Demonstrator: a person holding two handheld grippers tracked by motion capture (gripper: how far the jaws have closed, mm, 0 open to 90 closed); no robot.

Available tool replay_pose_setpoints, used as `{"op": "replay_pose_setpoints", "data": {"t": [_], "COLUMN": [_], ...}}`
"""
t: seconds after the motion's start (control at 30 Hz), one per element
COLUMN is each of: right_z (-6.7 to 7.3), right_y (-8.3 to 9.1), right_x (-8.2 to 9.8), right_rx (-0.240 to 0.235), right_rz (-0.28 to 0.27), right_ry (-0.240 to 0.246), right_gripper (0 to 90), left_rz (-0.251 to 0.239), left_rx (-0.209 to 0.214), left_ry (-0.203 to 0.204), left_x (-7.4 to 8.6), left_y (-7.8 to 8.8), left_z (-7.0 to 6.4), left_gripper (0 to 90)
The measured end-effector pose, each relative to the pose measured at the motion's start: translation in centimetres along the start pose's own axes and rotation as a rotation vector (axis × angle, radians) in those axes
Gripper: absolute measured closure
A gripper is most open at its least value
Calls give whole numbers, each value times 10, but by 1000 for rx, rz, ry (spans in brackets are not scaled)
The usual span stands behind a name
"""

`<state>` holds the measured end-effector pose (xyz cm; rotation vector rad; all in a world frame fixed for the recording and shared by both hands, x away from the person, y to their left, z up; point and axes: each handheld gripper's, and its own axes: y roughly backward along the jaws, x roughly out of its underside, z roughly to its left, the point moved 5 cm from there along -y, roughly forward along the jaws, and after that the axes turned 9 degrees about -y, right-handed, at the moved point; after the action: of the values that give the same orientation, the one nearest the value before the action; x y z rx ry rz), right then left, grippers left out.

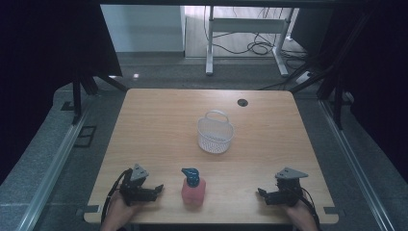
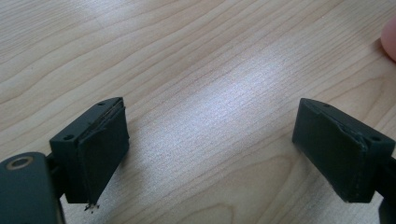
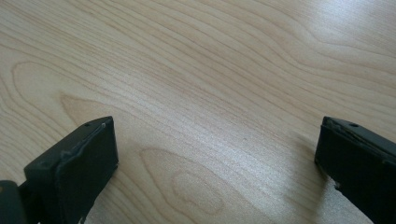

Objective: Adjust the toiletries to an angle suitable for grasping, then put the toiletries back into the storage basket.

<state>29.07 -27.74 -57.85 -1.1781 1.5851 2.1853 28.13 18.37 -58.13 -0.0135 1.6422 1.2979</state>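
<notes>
A pink bottle (image 1: 193,191) with a blue pump top (image 1: 191,176) stands upright near the table's (image 1: 159,125) front edge, between the two grippers and apart from both. The left gripper (image 1: 159,188) and right gripper (image 1: 260,192) rest on the table, jaws spread wide with nothing between them. A white basket (image 1: 215,134) sits farther back, mid-table. The bottle looks like smooth, stiff plastic, probably light and a bit slippery; its broad body seems the safest hold, since the narrow pump could tip or turn it
</notes>
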Motion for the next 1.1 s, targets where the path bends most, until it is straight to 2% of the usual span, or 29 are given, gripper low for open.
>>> {"op": "replay_pose_setpoints", "data": {"t": [0.47, 0.87, 1.1], "right_z": [0, 0, 0], "right_y": [0, 0, 0], "right_x": [0, 0, 0], "right_rx": [0, 0, -1], "right_rz": [0, 0, 0], "right_ry": [-1, -1, 0], "right_gripper": [0, 0, 0], "left_rz": [-2, 16, -16], "left_rx": [5, 2, -1], "left_ry": [-4, -2, 11], "left_x": [0, 0, -2], "left_y": [0, 2, 8], "left_z": [0, 2, 4], "left_gripper": [105, 109, 120]}}
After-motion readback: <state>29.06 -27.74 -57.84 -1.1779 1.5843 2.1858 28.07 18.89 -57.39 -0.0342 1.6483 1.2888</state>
